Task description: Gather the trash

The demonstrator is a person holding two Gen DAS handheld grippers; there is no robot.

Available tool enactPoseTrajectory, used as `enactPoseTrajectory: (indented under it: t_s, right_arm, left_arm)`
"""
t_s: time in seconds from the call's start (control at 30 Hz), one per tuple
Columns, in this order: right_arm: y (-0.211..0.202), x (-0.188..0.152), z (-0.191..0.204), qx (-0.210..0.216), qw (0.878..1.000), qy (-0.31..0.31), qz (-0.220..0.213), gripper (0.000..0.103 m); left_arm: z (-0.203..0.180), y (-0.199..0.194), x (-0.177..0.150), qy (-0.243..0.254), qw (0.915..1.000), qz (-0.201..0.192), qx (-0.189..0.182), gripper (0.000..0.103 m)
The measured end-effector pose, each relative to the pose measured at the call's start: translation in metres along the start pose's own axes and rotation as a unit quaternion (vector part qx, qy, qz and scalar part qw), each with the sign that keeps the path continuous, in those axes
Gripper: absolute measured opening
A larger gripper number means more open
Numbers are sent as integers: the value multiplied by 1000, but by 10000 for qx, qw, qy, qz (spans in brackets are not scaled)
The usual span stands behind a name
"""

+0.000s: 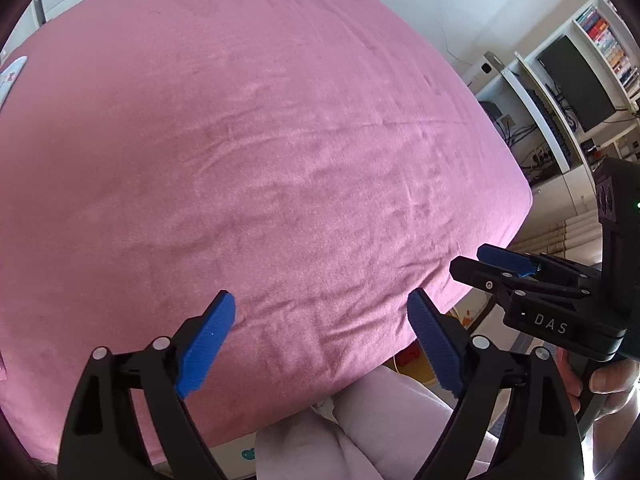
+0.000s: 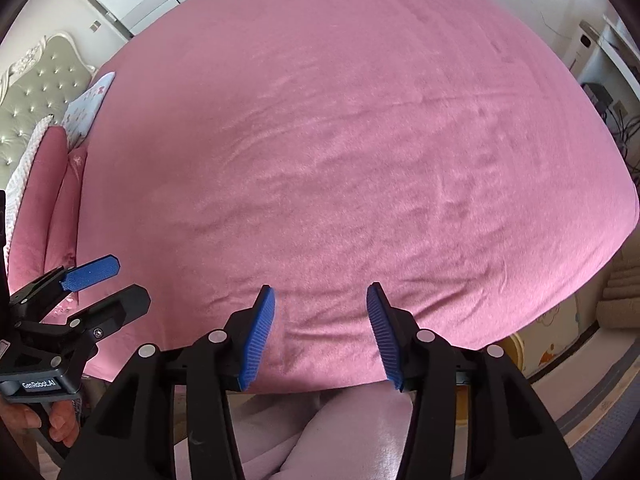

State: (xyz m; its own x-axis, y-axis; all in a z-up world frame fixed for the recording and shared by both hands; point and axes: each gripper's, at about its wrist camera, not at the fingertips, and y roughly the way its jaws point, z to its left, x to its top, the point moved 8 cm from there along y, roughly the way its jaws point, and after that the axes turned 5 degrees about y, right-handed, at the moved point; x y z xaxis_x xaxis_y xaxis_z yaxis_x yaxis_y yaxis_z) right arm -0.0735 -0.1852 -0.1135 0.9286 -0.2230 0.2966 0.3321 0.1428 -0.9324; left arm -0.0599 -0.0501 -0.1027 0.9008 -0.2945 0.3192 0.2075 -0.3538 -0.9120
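No trash shows in either view. A pink bedspread (image 1: 260, 140) covers the bed and fills both views (image 2: 340, 140). My left gripper (image 1: 320, 308) is open and empty above the bed's near edge. My right gripper (image 2: 322, 302) is open and empty above the same edge. The right gripper also shows at the right in the left wrist view (image 1: 480, 264). The left gripper also shows at the left in the right wrist view (image 2: 124, 280).
Pink pillows (image 2: 48, 200) and a tufted headboard (image 2: 36, 96) lie at the left. A desk with a monitor (image 1: 576, 84) and shelves stands right of the bed. The person's pale trouser legs (image 1: 380, 428) are below the grippers. A play mat (image 2: 548, 336) lies on the floor at right.
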Motion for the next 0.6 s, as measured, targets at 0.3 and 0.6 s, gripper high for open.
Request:
enactPoseTrajectory:
  t_s: [0.3,0.6]
  right_arm:
    - [-34,43,20,136,9970,-607,-471,67]
    - [-62,64,30,77,9899,-1126,-863,85]
  left_arm:
    - [29,-63,22,-727,9906,-976,618,95]
    - [38,-110,37,-1292,9725,-1604,1089,99]
